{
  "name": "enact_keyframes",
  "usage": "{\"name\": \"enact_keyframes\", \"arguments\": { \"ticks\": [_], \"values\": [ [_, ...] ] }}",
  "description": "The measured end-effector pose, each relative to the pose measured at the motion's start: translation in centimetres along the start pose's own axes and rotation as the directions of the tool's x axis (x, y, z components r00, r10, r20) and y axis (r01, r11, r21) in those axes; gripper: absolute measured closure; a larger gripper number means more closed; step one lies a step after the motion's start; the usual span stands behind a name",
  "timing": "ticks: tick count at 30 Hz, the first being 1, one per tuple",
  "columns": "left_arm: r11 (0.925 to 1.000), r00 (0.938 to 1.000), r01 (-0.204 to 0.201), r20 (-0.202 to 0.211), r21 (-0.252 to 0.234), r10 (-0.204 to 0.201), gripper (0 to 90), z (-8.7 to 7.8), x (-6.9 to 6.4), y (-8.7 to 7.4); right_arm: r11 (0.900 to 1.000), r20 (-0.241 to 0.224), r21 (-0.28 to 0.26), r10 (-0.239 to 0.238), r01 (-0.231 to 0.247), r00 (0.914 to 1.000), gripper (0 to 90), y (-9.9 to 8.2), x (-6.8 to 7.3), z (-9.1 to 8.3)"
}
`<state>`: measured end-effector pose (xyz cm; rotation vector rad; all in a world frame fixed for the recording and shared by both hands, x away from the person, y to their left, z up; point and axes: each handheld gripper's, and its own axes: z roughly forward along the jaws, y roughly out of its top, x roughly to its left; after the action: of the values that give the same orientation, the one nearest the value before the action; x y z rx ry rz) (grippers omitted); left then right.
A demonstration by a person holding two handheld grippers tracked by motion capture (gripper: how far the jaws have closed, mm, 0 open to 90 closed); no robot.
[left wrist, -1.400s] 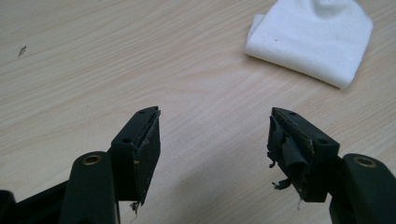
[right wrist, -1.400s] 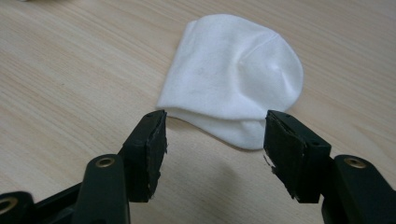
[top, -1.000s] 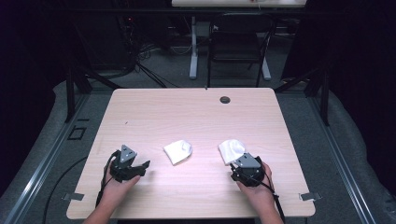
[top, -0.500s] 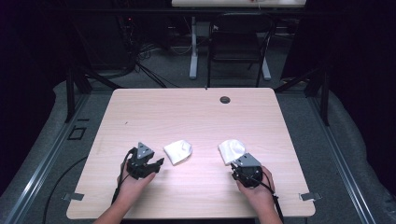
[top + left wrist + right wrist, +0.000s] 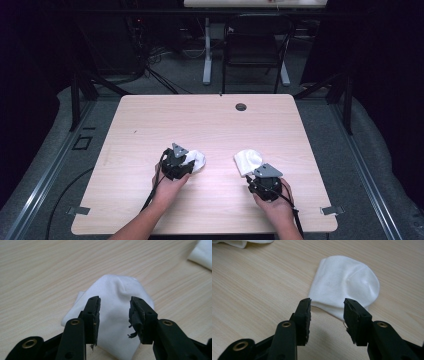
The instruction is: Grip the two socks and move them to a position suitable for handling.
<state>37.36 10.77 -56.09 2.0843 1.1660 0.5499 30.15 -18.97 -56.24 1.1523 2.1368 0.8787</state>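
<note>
Two white folded cloths lie on the wooden table (image 5: 200,115). My left gripper (image 5: 189,164) reaches from the left over the left cloth (image 5: 198,159). In the left gripper view, its jaws (image 5: 113,307) stand apart above that cloth (image 5: 117,287); they have just been closing, and the pads do not press on it. My right gripper (image 5: 255,173) sits at the near edge of the right cloth (image 5: 247,160). In the right gripper view, its jaws (image 5: 327,307) have narrowed over the past second and stand apart at the hem of that cloth (image 5: 347,280), with bare table between them.
A dark round grommet (image 5: 241,106) sits near the table's far edge. A black chair (image 5: 252,50) and a desk leg stand behind the table. The other cloth shows at the upper right corner (image 5: 202,252) and top left (image 5: 242,242) of the gripper views.
My left gripper has slid right across the table up to the left cloth. Both pairs of jaws have narrowed. The right hand has stayed in place.
</note>
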Motion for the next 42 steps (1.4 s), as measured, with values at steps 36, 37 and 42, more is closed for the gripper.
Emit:
{"name": "enact_keyframes", "arguments": {
  "ticks": [36, 37, 42],
  "values": [
    [0.9813, 0.9598, -0.191, 0.214, 0.024, 0.182, 63.5, -0.4, -3.0, 0.7, 0.9993, -0.009, -0.033, 0.018, -0.019, 0.9998, 55.4, 0.1, -0.1, -0.2],
    [0.9813, 0.9598, -0.191, 0.214, 0.024, 0.182, 65.4, -0.4, -3.0, 0.7, 0.9988, -0.011, -0.042, 0.025, -0.026, 0.9996, 55.3, 0.1, -0.1, -0.1],
    [0.9734, 0.9532, -0.22, 0.226, 0.065, 0.2, 84.0, 0.4, -3.5, 0.2, 0.9985, -0.013, -0.044, 0.031, -0.032, 0.9994, 55.2, 0.1, -0.3, -0.2]
  ]
}}
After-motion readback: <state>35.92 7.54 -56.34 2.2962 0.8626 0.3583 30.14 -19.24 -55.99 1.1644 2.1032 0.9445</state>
